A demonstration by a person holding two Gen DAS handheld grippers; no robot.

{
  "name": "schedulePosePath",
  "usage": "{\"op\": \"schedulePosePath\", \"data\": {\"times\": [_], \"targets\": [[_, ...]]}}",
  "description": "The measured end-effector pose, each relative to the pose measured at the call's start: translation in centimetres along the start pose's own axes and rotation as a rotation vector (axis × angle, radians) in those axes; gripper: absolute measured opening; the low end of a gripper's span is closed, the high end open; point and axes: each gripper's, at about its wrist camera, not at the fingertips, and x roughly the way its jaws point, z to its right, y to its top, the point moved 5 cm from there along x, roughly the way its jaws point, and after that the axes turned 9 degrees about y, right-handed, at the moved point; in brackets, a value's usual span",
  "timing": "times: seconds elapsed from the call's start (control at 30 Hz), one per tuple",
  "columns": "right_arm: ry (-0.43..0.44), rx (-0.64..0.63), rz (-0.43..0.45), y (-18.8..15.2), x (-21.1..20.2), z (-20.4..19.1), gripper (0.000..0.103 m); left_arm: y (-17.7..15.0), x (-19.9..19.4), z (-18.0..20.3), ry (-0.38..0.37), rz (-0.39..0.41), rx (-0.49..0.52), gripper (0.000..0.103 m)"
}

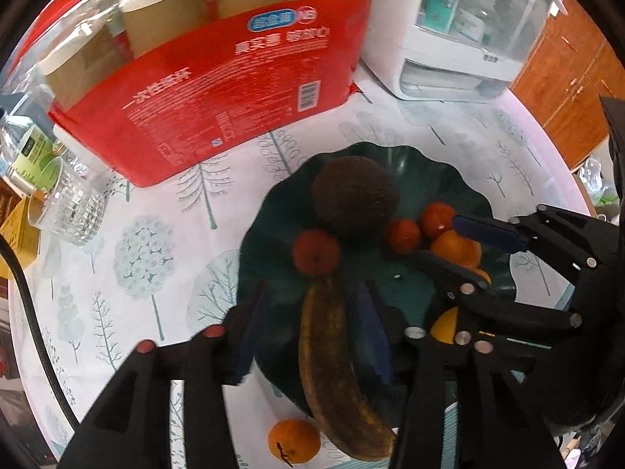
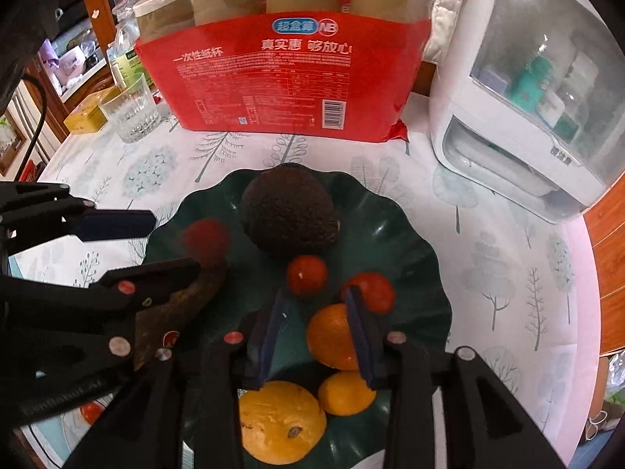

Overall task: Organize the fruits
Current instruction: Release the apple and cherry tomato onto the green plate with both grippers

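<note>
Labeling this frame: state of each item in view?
left tool: open, astride banana, pads off it
right tool: open, one finger over orange
banana: on plate, end overhanging rim
avocado: on plate
plate: on table, holding fruit
glass: upright, looks empty
small orange: on table, off plate

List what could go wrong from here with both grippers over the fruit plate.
1. The banana hangs over the green plate's rim; the left hand-held gripper, open astride it, could drag it off.
2. The right hand-held gripper stands beside an orange and could roll it.
3. The grippers work close together and may collide.
</note>
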Motion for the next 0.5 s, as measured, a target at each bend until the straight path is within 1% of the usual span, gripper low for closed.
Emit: {"op": "schedulePosePath", "data": {"times": [0.03, 0.07, 0.1, 0.3, 0.5], "targets": [[0.006, 0.011, 0.001, -0.1, -0.1, 0.2, 0.046, 0.0, 0.0, -0.2, -0.001, 0.000, -0.005, 0.058], [0.013, 0.025, 0.004, -0.2, -0.2, 0.4, 0.048, -0.1, -0.2, -0.5, -0.004, 0.002, -0.015, 0.063], [0.019, 0.034, 0.007, -0.2, -0.3, 0.6, 0.049, -0.2, -0.4, -0.7, -0.009, 0.008, -0.025, 0.065], [0.025, 0.053, 0.018, -0.5, -0.8, 0.9, 0.049, -0.7, -0.9, -1.0, -0.003, 0.017, -0.029, 0.067], [0.018, 0.032, 0.026, -0.6, -1.6, 0.2, 0.049, -1.3, -1.8, -0.8, 0.008, 0.025, -0.020, 0.067]]}}
